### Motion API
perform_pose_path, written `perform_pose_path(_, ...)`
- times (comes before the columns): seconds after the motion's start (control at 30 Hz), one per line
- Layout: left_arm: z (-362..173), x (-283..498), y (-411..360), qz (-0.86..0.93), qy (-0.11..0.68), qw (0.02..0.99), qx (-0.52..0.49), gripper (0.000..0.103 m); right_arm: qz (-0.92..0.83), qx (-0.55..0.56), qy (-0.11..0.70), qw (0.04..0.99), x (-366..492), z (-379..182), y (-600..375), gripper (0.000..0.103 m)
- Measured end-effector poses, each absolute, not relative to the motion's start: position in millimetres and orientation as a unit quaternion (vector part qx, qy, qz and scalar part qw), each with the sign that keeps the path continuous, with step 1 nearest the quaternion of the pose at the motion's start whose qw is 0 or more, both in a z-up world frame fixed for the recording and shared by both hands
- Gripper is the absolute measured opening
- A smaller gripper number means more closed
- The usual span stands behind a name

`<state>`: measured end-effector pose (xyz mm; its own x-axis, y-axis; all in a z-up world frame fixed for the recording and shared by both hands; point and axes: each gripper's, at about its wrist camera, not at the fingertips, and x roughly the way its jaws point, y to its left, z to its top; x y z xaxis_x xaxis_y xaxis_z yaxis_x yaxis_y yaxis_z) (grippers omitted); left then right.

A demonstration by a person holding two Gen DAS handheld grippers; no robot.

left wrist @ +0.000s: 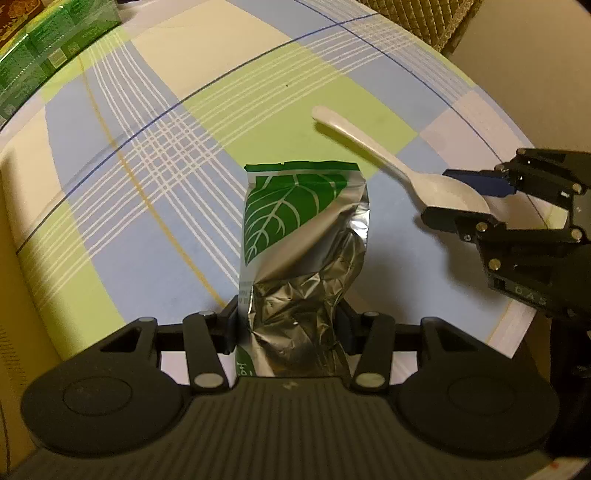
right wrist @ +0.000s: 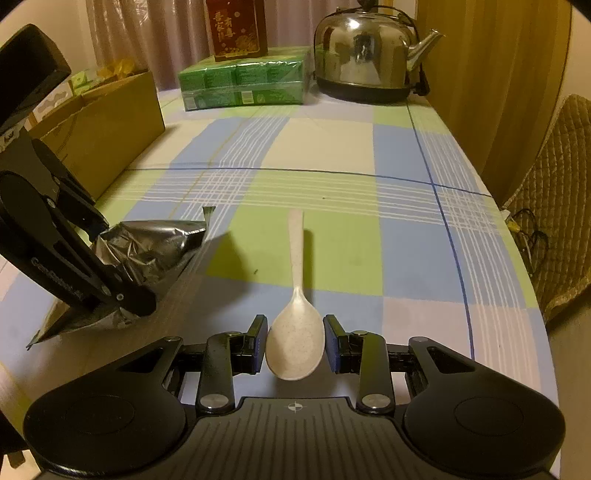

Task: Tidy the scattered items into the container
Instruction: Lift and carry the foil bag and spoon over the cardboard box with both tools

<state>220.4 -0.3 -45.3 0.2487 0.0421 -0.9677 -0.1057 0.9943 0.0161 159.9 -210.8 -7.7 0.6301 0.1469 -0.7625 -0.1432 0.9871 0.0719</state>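
The foil tea pouch (left wrist: 301,254), crumpled silver with a green leaf print, is pinched between the fingers of the left gripper (left wrist: 291,325) and stands tilted above the checked worktop (left wrist: 147,184). Just to its right lies the speckled white plastic spoon (right wrist: 295,332), its bowl between the fingers of the right gripper (right wrist: 295,345); the left pad touches the bowl's edge, the right pad sits just apart, so the fingers are narrow but not clamped. The spoon's handle points away along the cloth. An open cardboard box (right wrist: 107,125) stands at the left edge, with green wrapped packs (right wrist: 243,86), a red tin (right wrist: 236,27) and a steel kettle (right wrist: 364,57) at the far end.
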Motion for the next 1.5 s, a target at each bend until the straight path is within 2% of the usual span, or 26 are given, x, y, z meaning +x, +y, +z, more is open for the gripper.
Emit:
perform_pose_path(0.53, -8, 199, 2, 0.058, 0.596, 0.801, -0.002, 0.045, 0.090, 0.007, 0.396, 0.914, 146, 26, -195, 0.030)
perform_pose_path(1.5, 111, 122, 44, 0.124, 0.510, 0.851, 0.007, 0.045, 0.153, -0.025, 0.303, 0.940, 156, 117, -112, 0.030)
